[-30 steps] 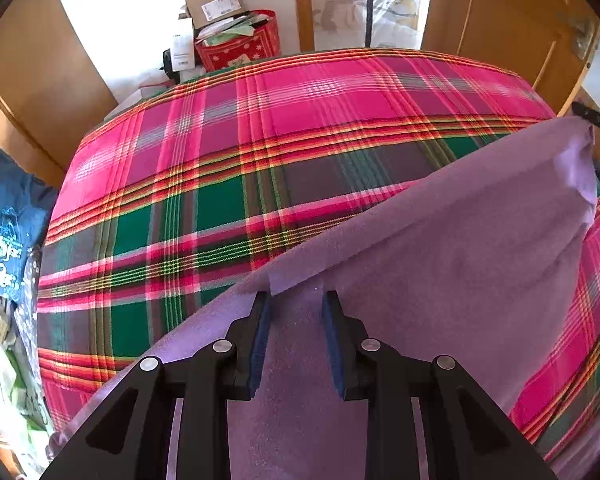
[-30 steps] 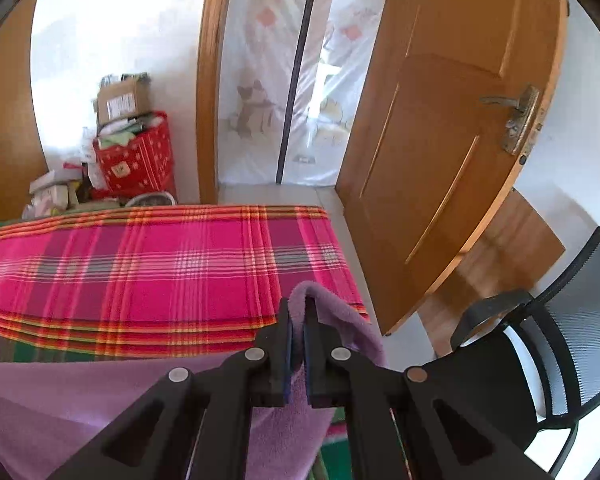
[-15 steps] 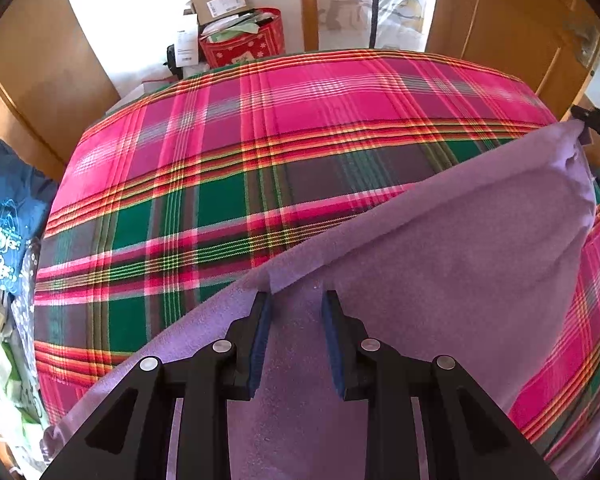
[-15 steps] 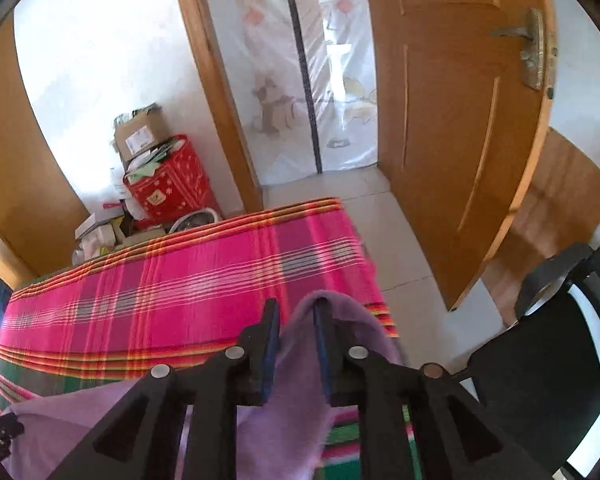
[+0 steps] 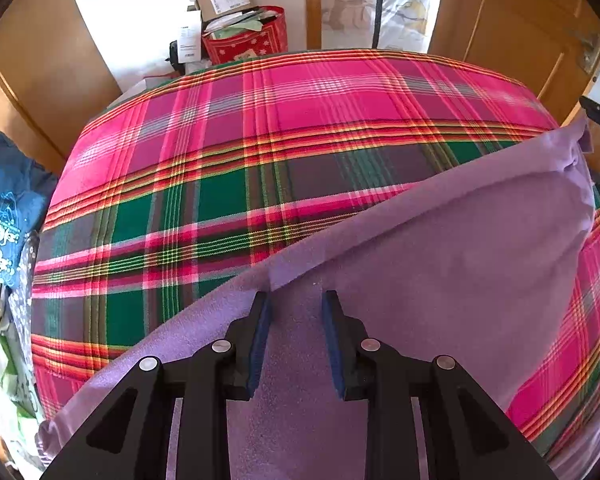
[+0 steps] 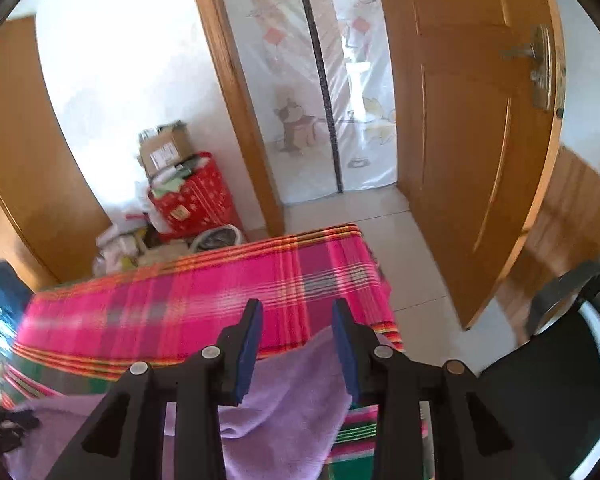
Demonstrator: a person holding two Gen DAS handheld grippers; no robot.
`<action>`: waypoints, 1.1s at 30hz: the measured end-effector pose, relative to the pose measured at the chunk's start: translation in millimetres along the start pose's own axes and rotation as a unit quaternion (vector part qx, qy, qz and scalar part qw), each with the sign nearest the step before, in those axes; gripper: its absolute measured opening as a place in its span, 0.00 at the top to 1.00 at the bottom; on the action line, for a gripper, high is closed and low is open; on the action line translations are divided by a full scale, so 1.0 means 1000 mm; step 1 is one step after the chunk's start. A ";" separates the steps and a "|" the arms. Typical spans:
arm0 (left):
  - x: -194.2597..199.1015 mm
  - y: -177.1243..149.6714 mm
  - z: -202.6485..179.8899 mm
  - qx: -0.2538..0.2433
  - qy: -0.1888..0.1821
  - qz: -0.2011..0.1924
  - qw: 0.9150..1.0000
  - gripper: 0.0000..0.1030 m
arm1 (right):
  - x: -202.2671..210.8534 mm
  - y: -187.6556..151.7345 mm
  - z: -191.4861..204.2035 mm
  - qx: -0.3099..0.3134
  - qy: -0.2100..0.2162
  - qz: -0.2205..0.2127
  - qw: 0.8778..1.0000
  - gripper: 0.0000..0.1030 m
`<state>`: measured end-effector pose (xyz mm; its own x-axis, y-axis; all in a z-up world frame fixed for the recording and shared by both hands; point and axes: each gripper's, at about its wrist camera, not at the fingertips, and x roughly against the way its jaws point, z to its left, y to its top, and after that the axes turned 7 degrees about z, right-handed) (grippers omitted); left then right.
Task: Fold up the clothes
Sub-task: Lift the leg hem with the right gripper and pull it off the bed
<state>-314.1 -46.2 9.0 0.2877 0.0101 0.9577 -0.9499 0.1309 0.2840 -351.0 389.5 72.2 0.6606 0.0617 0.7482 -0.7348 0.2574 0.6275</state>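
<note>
A purple cloth (image 5: 440,280) lies across the near half of the table, which is covered in pink and green plaid (image 5: 260,160). An upper layer of the cloth is folded over, and its edge runs diagonally up to the right. My left gripper (image 5: 296,312) is open just above the cloth, next to the near end of that edge. My right gripper (image 6: 296,320) is open wide with nothing between its fingers. It is above the cloth's right corner (image 6: 288,400), which rests on the plaid (image 6: 180,312). The right gripper's tip (image 5: 598,114) shows in the left wrist view beside that corner.
A red bag with cardboard boxes (image 5: 244,40) stands on the floor behind the table. A blue garment (image 5: 4,208) and other clothes lie off the left edge. A wooden door (image 6: 472,140) stands open at the right, with a black chair (image 6: 560,400) near it.
My right gripper was shut on the purple cloth's corner, then opened and rose. The corner dropped onto the table. My left gripper stayed open in place.
</note>
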 end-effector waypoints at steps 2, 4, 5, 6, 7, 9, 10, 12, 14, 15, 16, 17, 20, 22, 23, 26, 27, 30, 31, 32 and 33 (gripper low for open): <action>0.000 0.000 0.001 0.000 -0.002 0.000 1.000 0.73 | 0.006 -0.003 -0.010 -0.019 -0.007 -0.015 1.000 0.65; 0.000 0.001 0.002 0.002 -0.004 0.001 1.000 0.73 | 0.017 -0.008 -0.027 -0.050 -0.016 -0.035 0.998 0.65; 0.001 0.001 0.003 0.004 -0.009 -0.001 1.000 0.73 | 0.021 -0.011 -0.034 -0.063 -0.008 -0.035 0.997 0.65; 0.003 0.000 0.003 0.007 -0.014 -0.005 1.000 0.73 | 0.025 -0.014 -0.041 -0.075 0.000 -0.033 0.997 0.65; 0.005 -0.001 0.003 0.009 -0.019 -0.009 1.000 0.73 | 0.026 -0.021 -0.046 -0.082 0.011 -0.022 0.996 0.65; 0.008 -0.002 0.000 0.003 -0.021 -0.016 1.000 0.73 | 0.027 -0.036 -0.047 -0.066 0.013 0.004 0.998 0.65; 0.010 -0.002 -0.002 0.001 -0.019 -0.017 1.000 0.73 | 0.027 -0.042 -0.047 -0.056 0.014 0.013 0.998 0.65; 0.010 -0.004 -0.007 -0.004 -0.023 -0.015 1.000 0.73 | 0.021 -0.055 -0.047 -0.045 0.014 0.039 0.998 0.65; 0.011 -0.006 -0.011 -0.010 -0.024 -0.014 1.000 0.73 | 0.011 -0.062 -0.049 -0.043 0.007 0.058 0.997 0.65; 0.011 -0.007 -0.013 -0.012 -0.023 -0.013 1.000 0.73 | 0.009 -0.062 -0.052 -0.046 0.001 0.058 0.997 0.65; 0.011 -0.009 -0.015 -0.014 -0.024 -0.011 1.000 0.73 | 0.006 -0.062 -0.054 -0.051 0.000 0.056 0.997 0.65; 0.011 -0.010 -0.016 -0.017 -0.024 -0.009 1.000 0.73 | 0.003 -0.061 -0.056 -0.057 -0.002 0.054 0.997 0.65; 0.008 -0.011 -0.018 -0.021 -0.021 -0.003 1.000 0.73 | -0.006 -0.058 -0.065 -0.073 -0.017 0.050 0.996 0.65; 0.006 -0.009 -0.018 -0.020 -0.021 0.000 1.000 0.73 | -0.012 -0.056 -0.067 -0.076 -0.022 0.049 0.996 0.65; 0.005 -0.009 -0.018 -0.019 -0.022 0.001 1.000 0.73 | -0.016 -0.054 -0.066 -0.074 -0.023 0.049 0.996 0.65; 0.003 -0.010 -0.019 -0.017 -0.023 0.002 1.000 0.73 | -0.028 -0.049 -0.064 -0.069 -0.024 0.048 0.996 0.65; 0.002 -0.011 -0.019 -0.017 -0.023 0.002 1.000 0.73 | -0.032 -0.048 -0.063 -0.068 -0.024 0.048 0.996 0.65; 0.002 -0.011 -0.019 -0.018 -0.022 0.003 1.000 0.73 | -0.043 -0.042 -0.061 -0.063 -0.026 0.048 0.996 0.65; 0.002 -0.011 -0.019 -0.018 -0.022 0.003 1.000 0.73 | -0.046 -0.038 -0.060 -0.063 -0.029 0.050 0.996 0.65; 0.002 -0.011 -0.019 -0.018 -0.022 0.004 1.000 0.73 | -0.049 -0.033 -0.059 -0.063 -0.032 0.052 0.996 0.65; 0.002 -0.011 -0.019 -0.017 -0.023 0.003 1.000 0.73 | -0.052 -0.030 -0.057 -0.060 -0.037 0.051 0.996 0.65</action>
<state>-300.8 -28.8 6.5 0.2752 -0.0344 0.9608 -0.9465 0.1653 0.2770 -354.1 433.0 2.3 0.5665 0.0242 0.8237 -0.7713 0.3674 0.5197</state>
